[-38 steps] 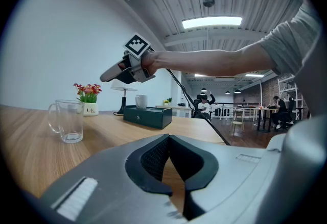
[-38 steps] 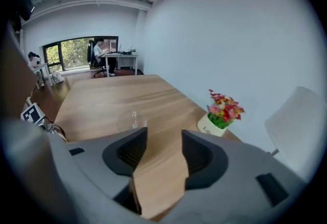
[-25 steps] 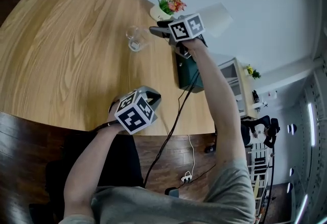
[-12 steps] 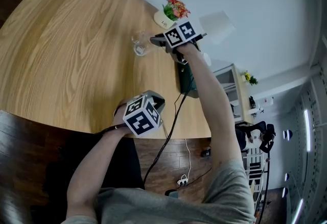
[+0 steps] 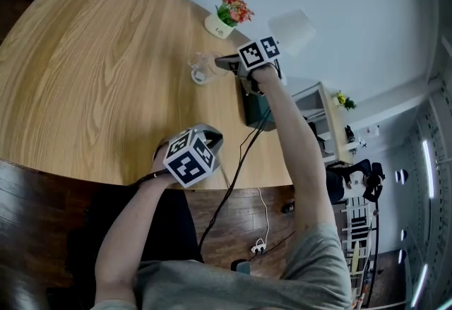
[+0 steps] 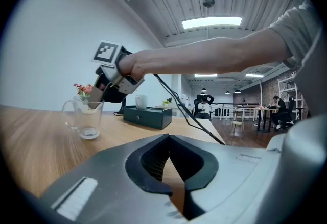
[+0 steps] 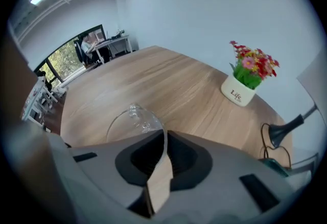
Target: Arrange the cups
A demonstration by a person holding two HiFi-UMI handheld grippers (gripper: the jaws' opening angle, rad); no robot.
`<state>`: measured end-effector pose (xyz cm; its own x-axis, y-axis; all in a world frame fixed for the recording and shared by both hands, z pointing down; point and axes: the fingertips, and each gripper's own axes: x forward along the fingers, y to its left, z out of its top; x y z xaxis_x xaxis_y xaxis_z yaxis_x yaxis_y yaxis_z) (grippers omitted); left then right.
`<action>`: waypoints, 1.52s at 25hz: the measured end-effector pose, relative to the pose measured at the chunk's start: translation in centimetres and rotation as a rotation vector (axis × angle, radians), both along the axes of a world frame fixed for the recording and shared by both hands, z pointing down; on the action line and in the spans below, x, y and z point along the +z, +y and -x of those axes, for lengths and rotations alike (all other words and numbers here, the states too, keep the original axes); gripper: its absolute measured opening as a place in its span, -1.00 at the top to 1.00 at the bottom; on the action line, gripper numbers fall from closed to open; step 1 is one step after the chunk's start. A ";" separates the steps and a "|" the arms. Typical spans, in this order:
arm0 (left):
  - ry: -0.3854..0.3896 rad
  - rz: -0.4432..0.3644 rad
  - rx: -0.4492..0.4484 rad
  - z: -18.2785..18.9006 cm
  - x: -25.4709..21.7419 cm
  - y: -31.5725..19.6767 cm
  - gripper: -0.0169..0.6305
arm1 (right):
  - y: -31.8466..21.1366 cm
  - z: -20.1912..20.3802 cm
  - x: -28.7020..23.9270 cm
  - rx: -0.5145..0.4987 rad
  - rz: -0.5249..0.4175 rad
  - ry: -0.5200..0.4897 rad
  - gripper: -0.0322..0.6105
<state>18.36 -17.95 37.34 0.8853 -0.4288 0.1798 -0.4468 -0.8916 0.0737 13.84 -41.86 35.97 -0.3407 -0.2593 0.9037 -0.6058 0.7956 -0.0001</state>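
The right gripper (image 7: 164,133), its dark fingers (image 7: 134,162) pinching the thin rim, holds a clear handled glass cup (image 5: 200,70) upright on the pale wood-grain surface (image 5: 92,54), while the fingers of the left gripper (image 6: 168,139) are pressed together, empty

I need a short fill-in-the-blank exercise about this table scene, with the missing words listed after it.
The glass cup stands on a ____ table.
The right gripper is ____ on the cup's rim.
The left gripper holds ____.
The white pot holds mostly ____ flowers.
Missing words: wooden; shut; nothing; red.
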 end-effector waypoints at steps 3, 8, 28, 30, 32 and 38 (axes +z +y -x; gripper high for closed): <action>-0.001 -0.002 0.006 0.6 0.1 0.1 0.92 | 1.2 -3.9 -2.7 0.064 -0.020 -0.068 0.80; 0.005 -0.004 -0.006 0.7 -0.1 -0.1 0.91 | 1.3 -14.2 -9.8 0.213 -0.119 -0.089 0.80; 0.008 0.003 -0.012 0.5 0.1 -0.2 0.92 | 3.6 -32.3 -7.1 0.458 0.018 -0.034 0.80; 0.009 0.003 -0.012 0.5 0.1 -0.1 0.92 | 3.4 -32.6 -6.6 0.469 0.026 -0.040 0.80; 0.009 0.004 -0.009 0.5 0.0 -0.1 0.92 | 3.3 -33.1 -6.1 0.486 0.034 -0.041 0.80; 0.008 0.004 -0.012 0.7 0.0 -0.1 0.92 | 2.8 -33.5 -6.1 0.477 -0.008 -0.054 0.78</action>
